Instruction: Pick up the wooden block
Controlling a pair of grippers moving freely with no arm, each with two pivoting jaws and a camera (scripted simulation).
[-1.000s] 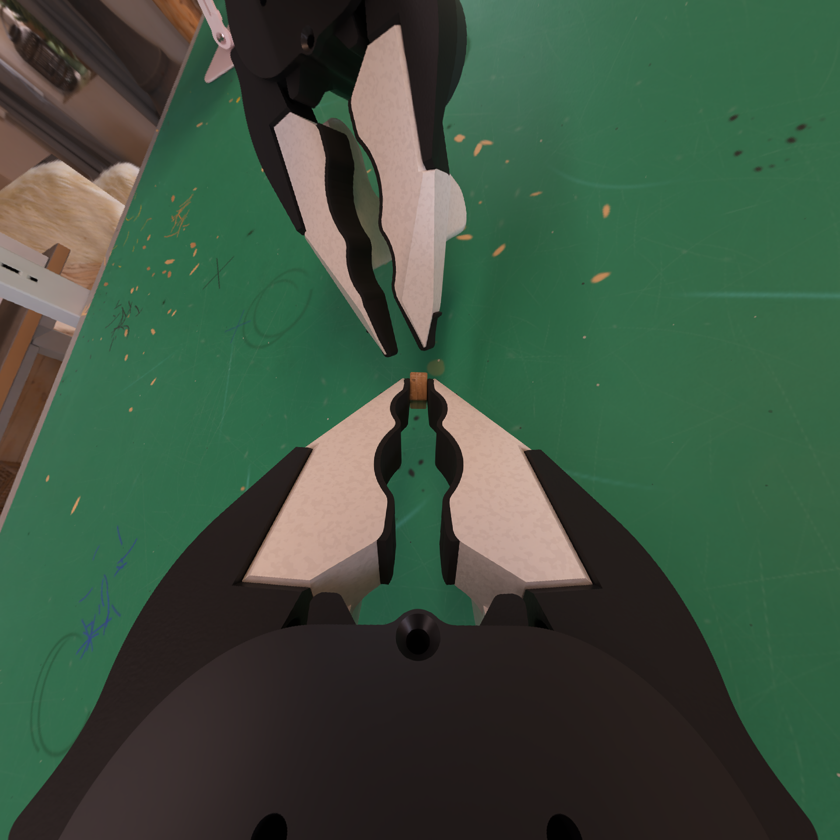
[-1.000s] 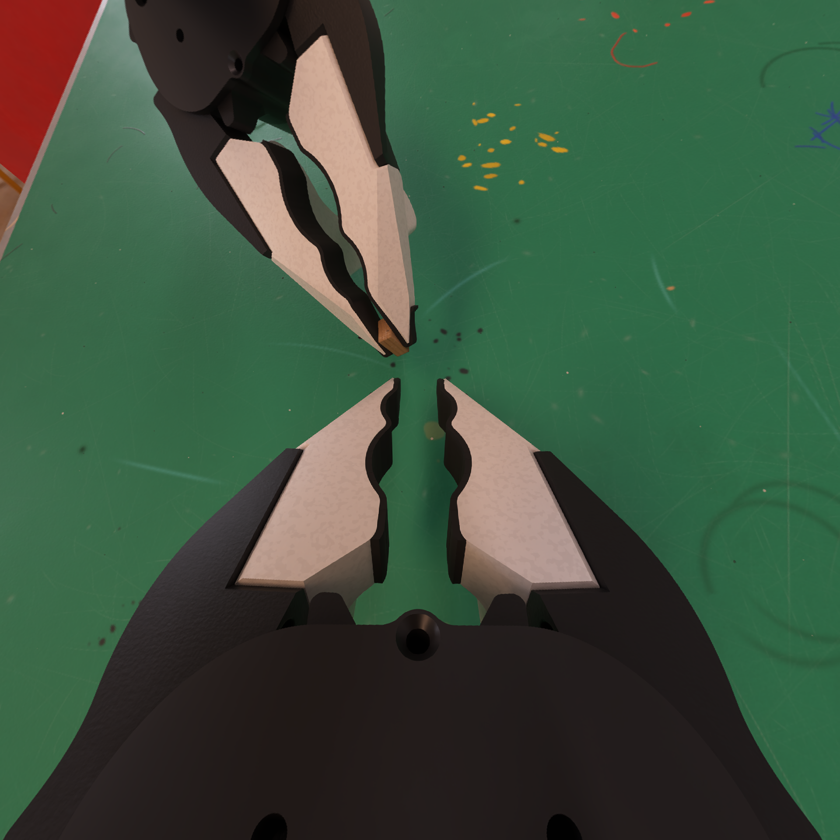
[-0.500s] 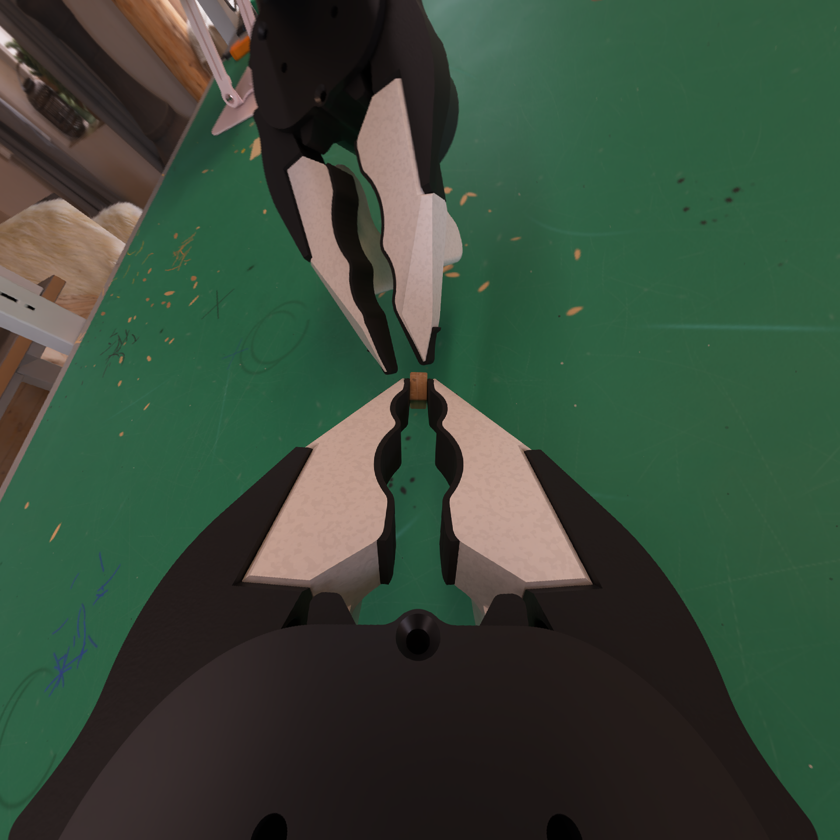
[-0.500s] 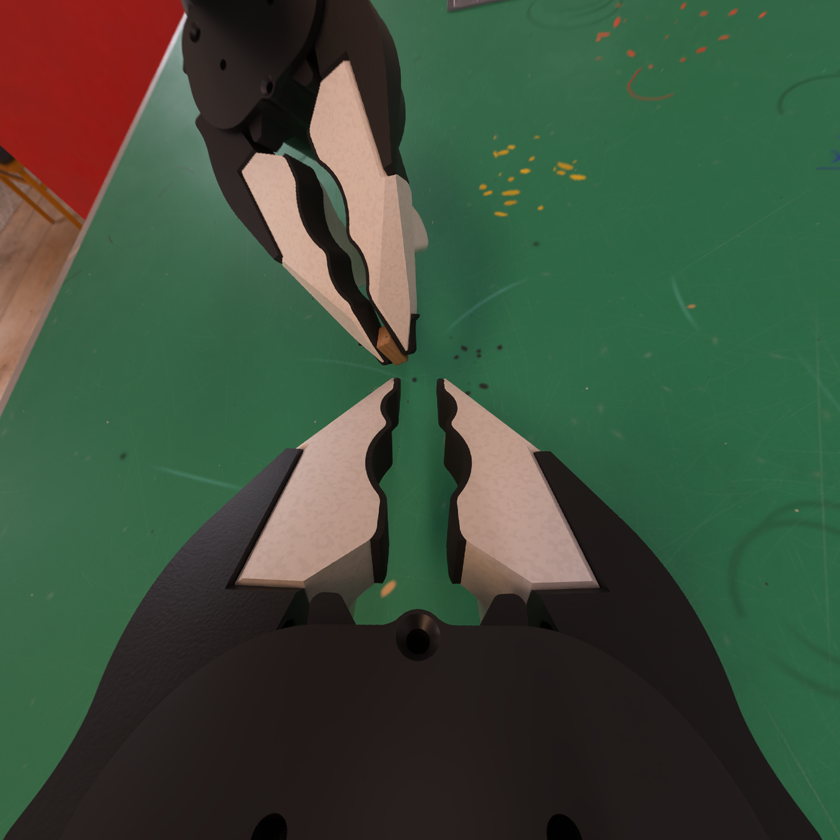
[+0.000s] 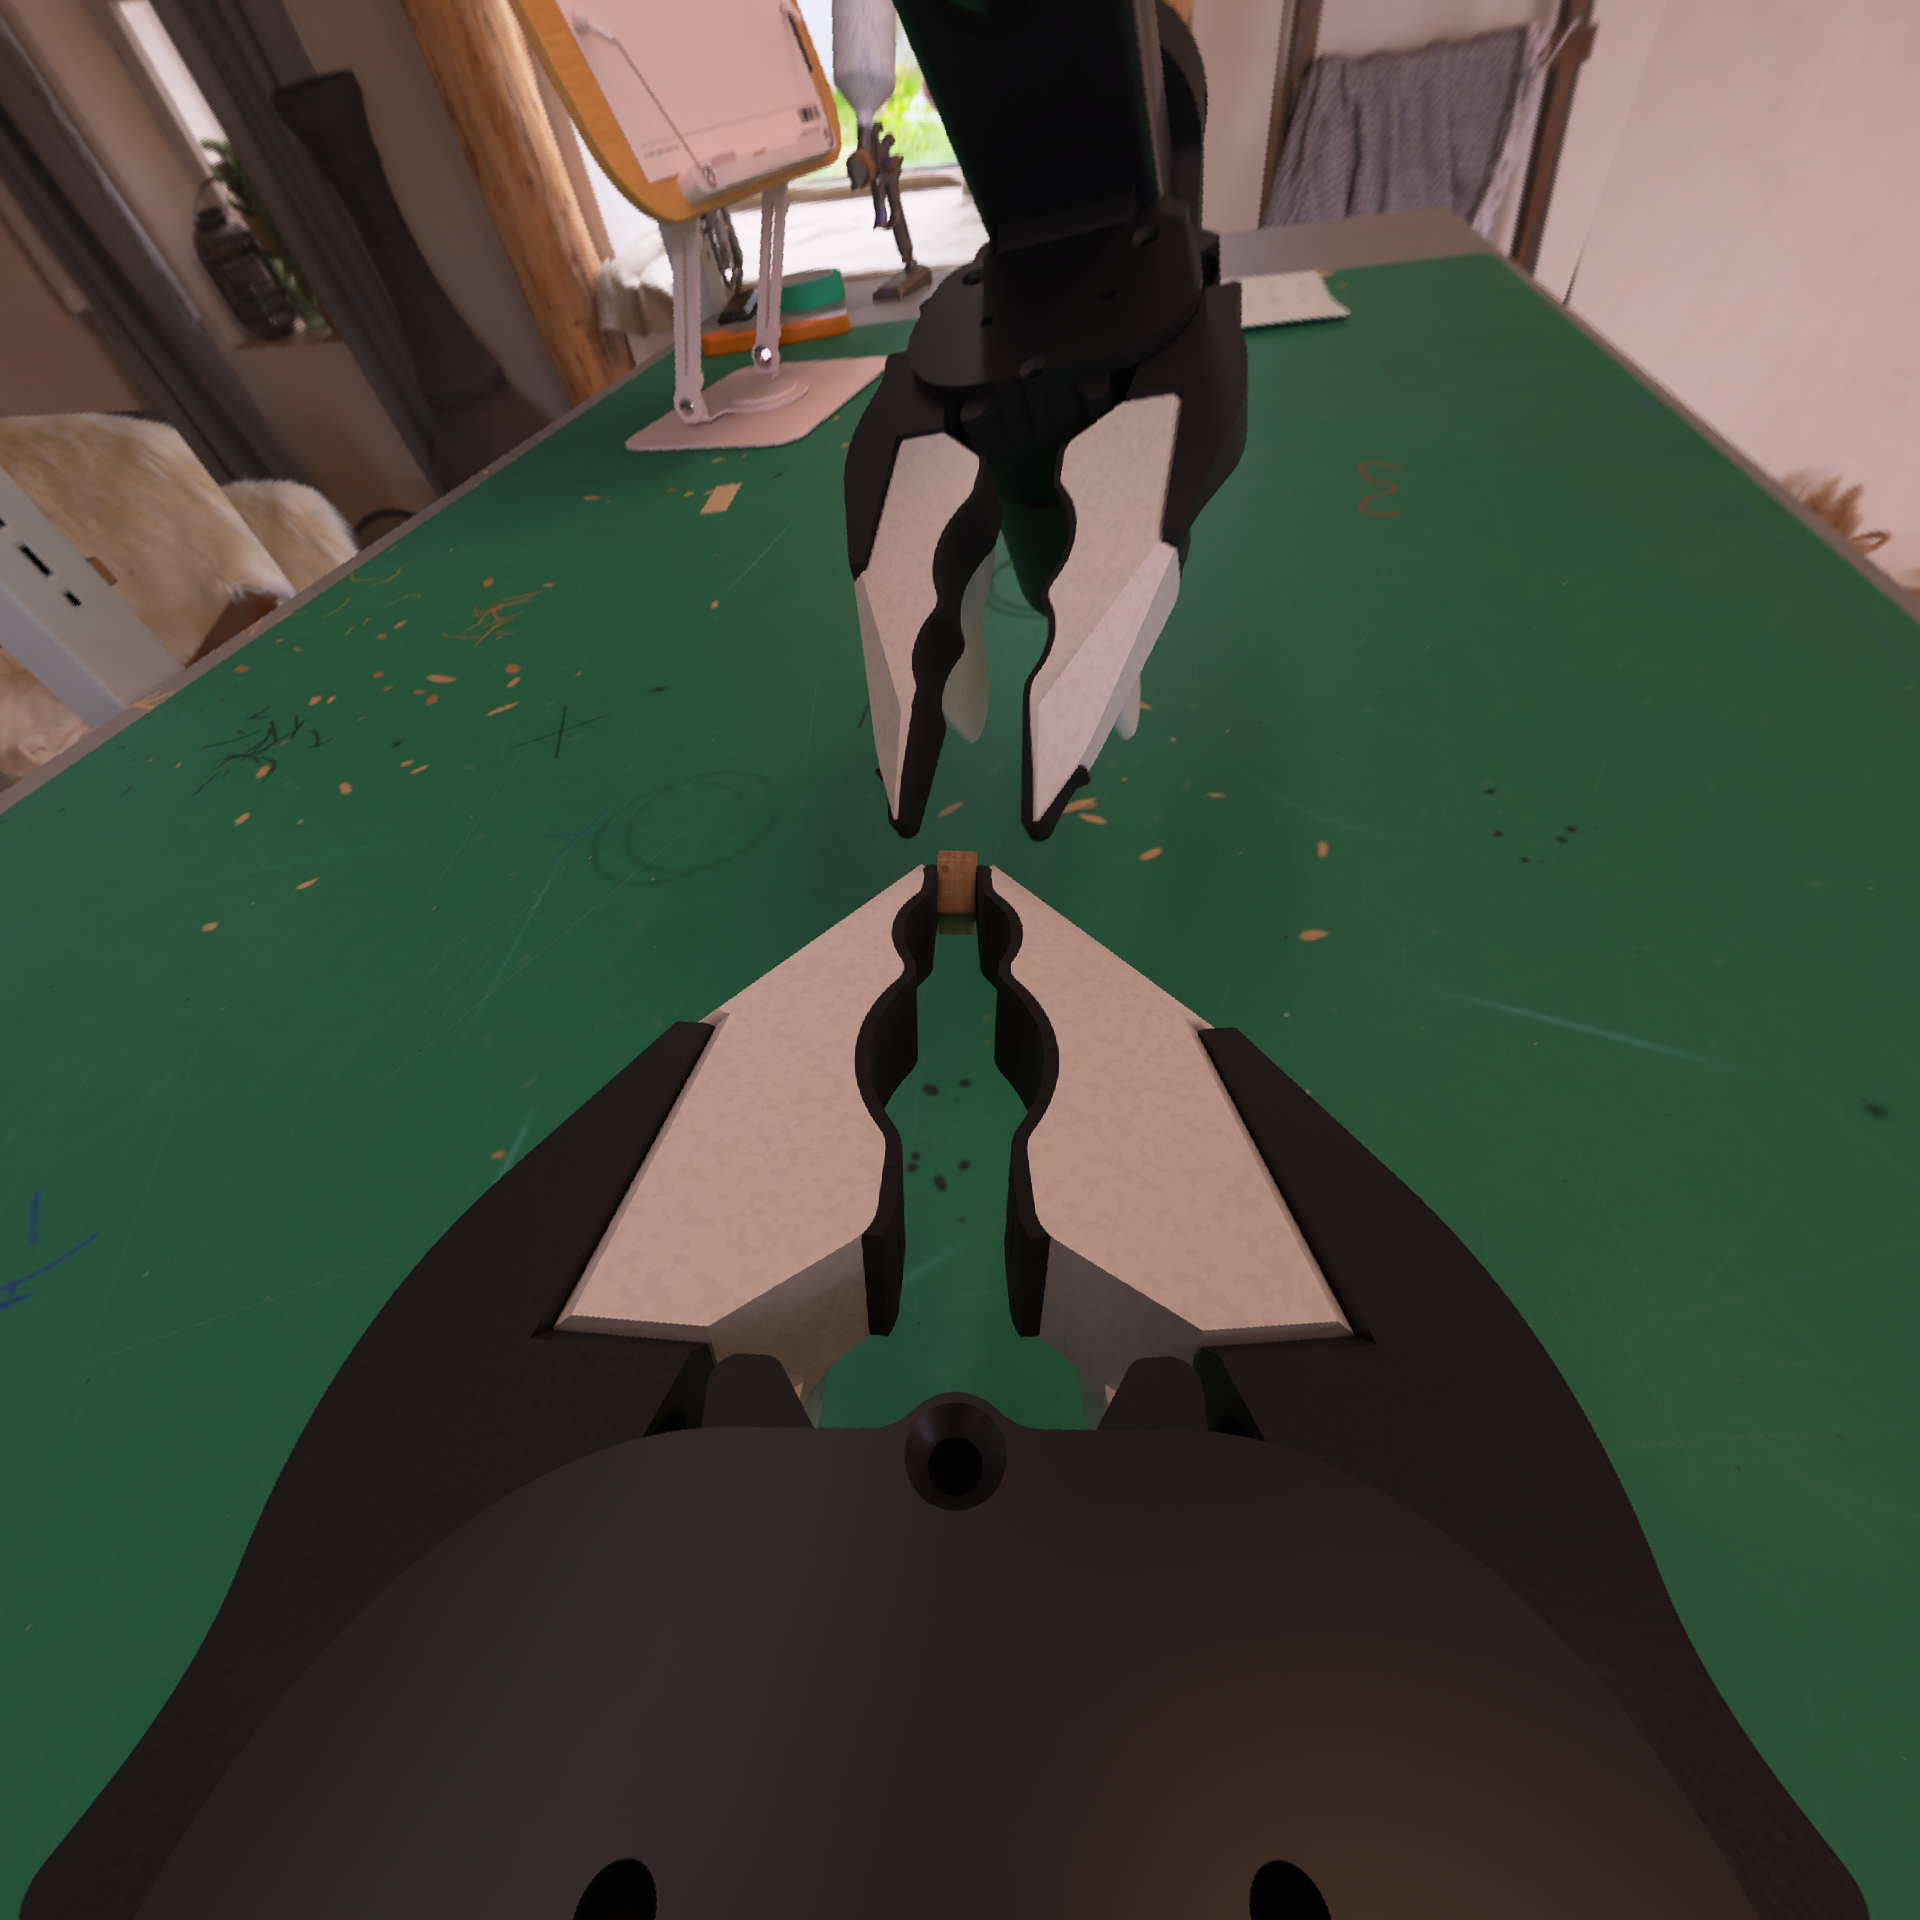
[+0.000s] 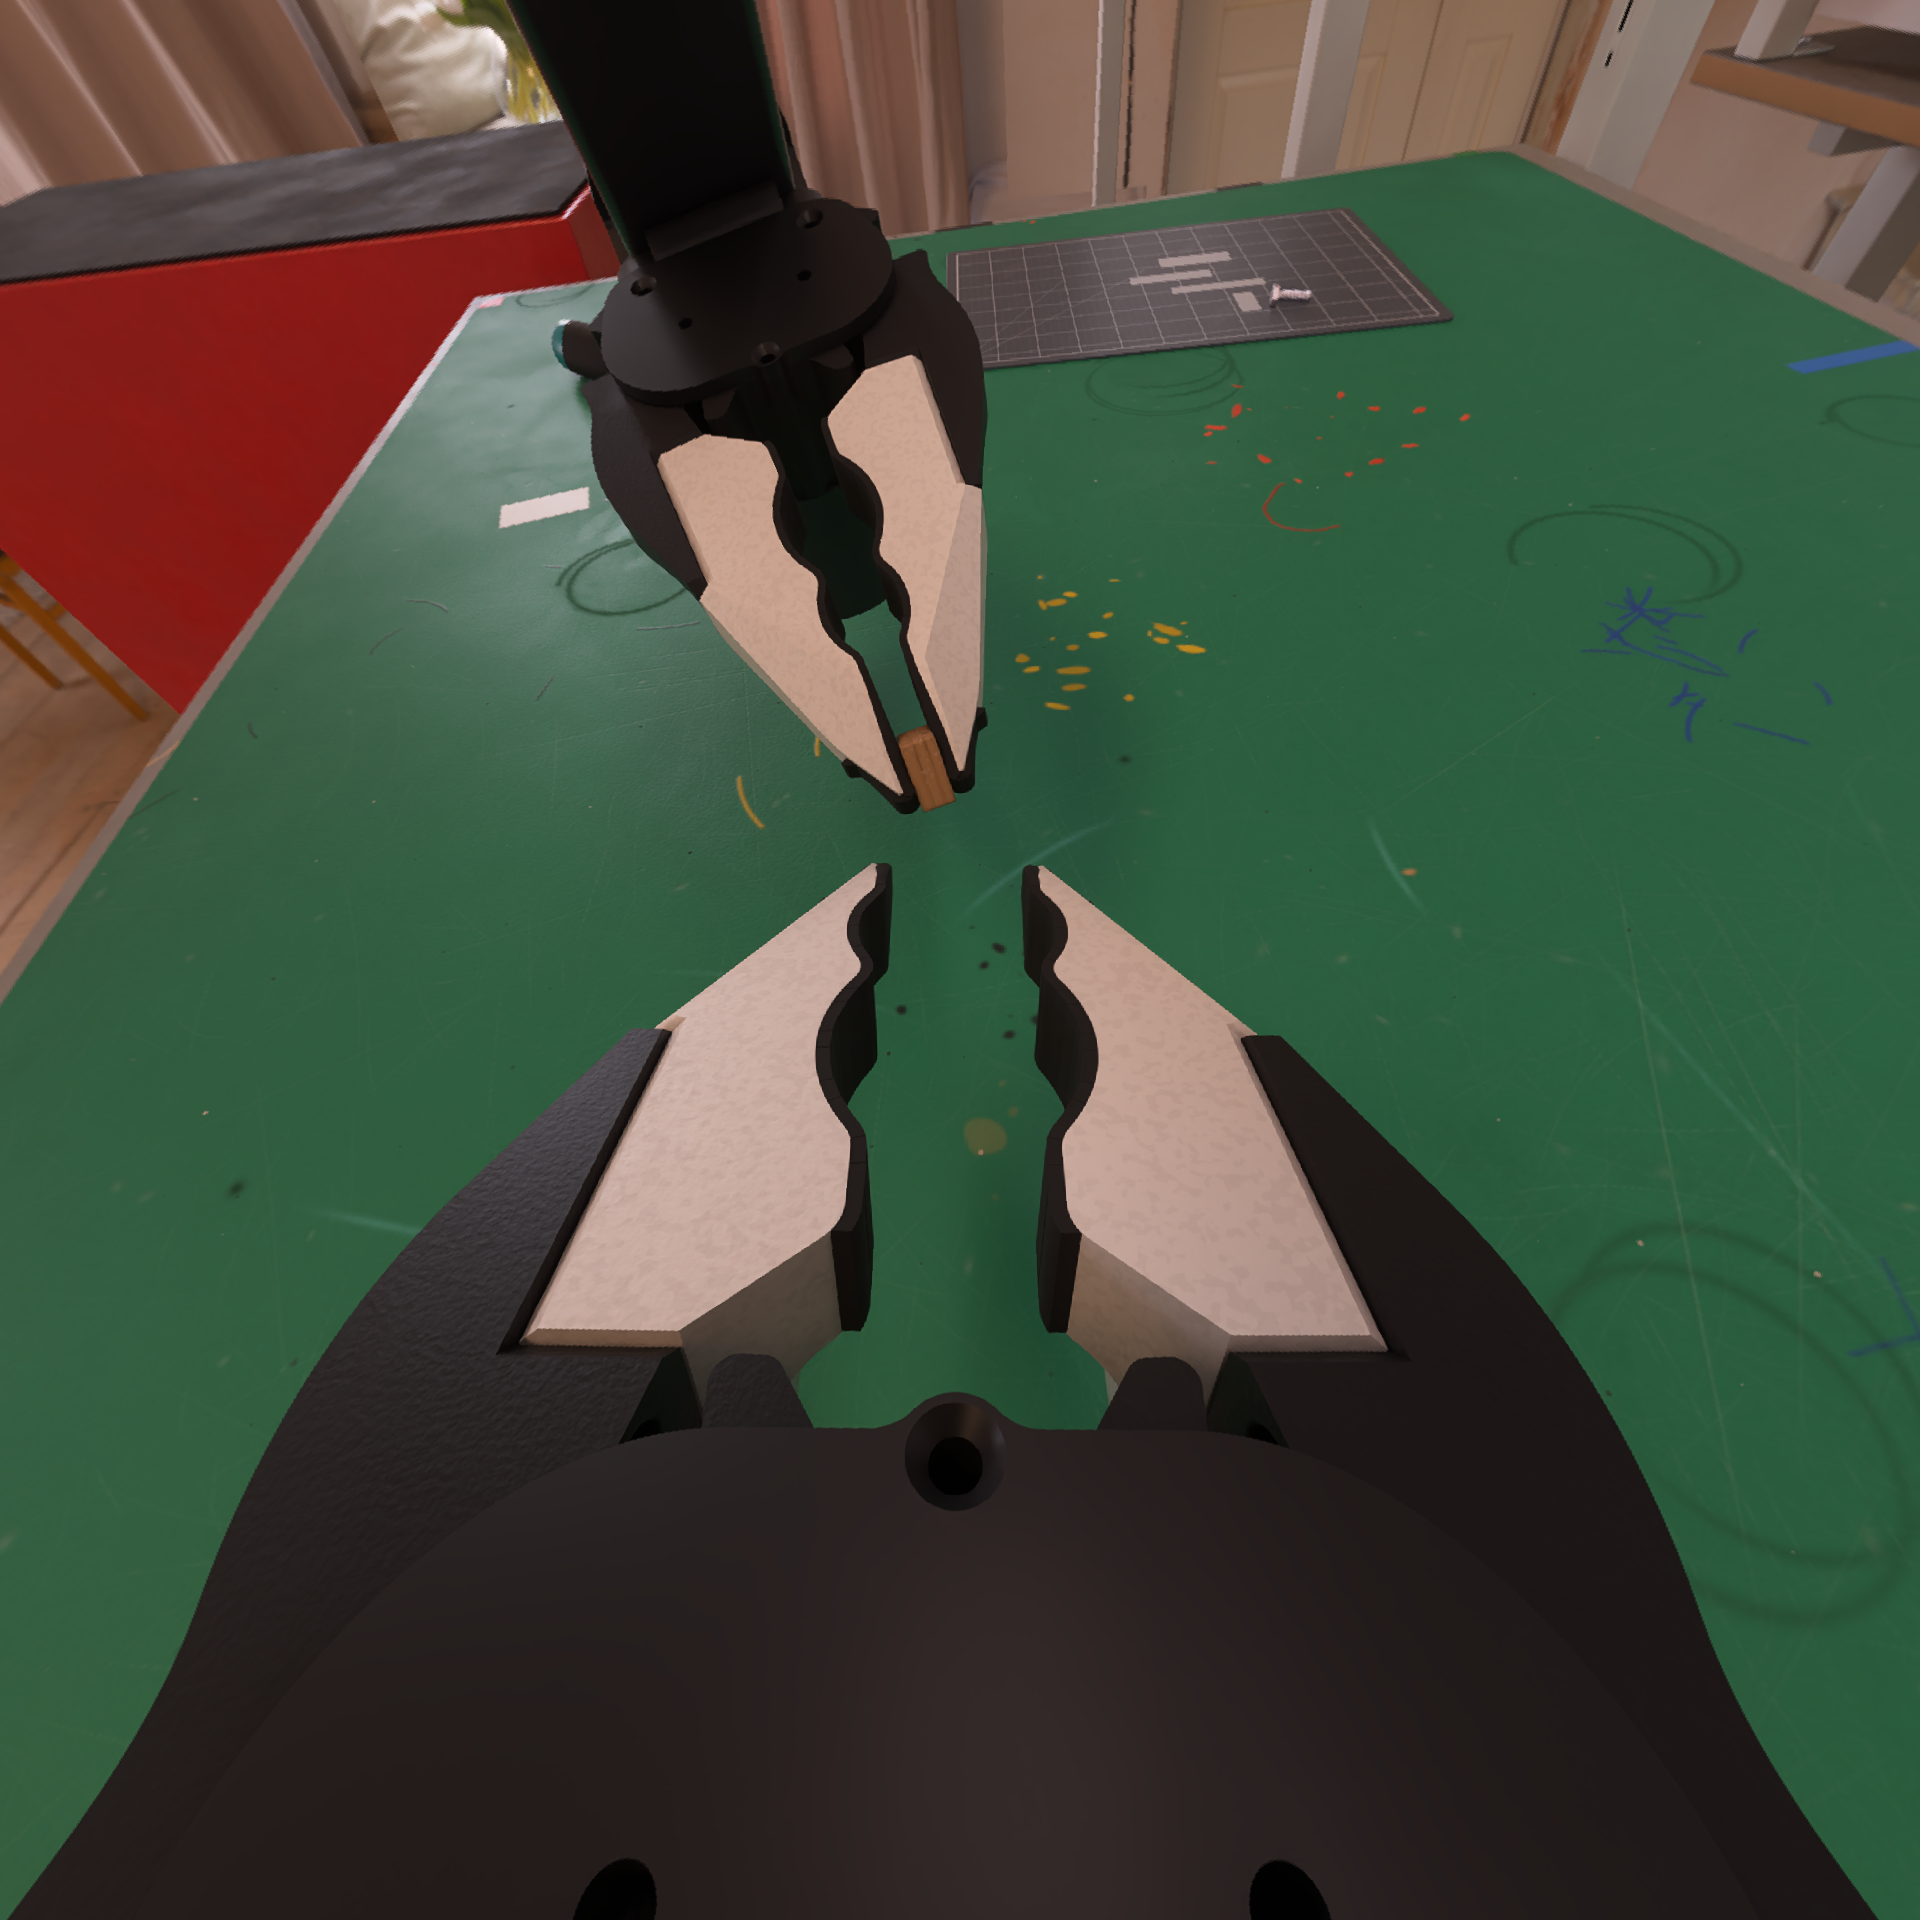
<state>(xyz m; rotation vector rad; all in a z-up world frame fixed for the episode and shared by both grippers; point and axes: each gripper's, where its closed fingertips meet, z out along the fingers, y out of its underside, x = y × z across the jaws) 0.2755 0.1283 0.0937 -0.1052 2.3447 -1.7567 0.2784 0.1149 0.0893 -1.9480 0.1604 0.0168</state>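
My left gripper (image 5: pixel 956 883) is shut on the small wooden block (image 5: pixel 956 881), pinched at the fingertips and held above the green table (image 5: pixel 1455 1039). In the right wrist view the left gripper (image 6: pixel 925 784) shows ahead with the block (image 6: pixel 925 769) between its tips. My right gripper (image 6: pixel 956 883) is open and empty, facing the left one tip to tip with a short gap between. It shows in the left wrist view (image 5: pixel 971 826), just beyond the block.
A white stand with a tablet-like board (image 5: pixel 727 395) is at the table's far left edge. A dark grid cutting mat (image 6: pixel 1195 286) lies at the far end in the right wrist view. A red cabinet (image 6: pixel 208 416) stands beside the table's left edge.
Both grippers have risen and tilted up, so the room beyond the table now shows. The left gripper keeps the block. The right gripper has opened a little wider.
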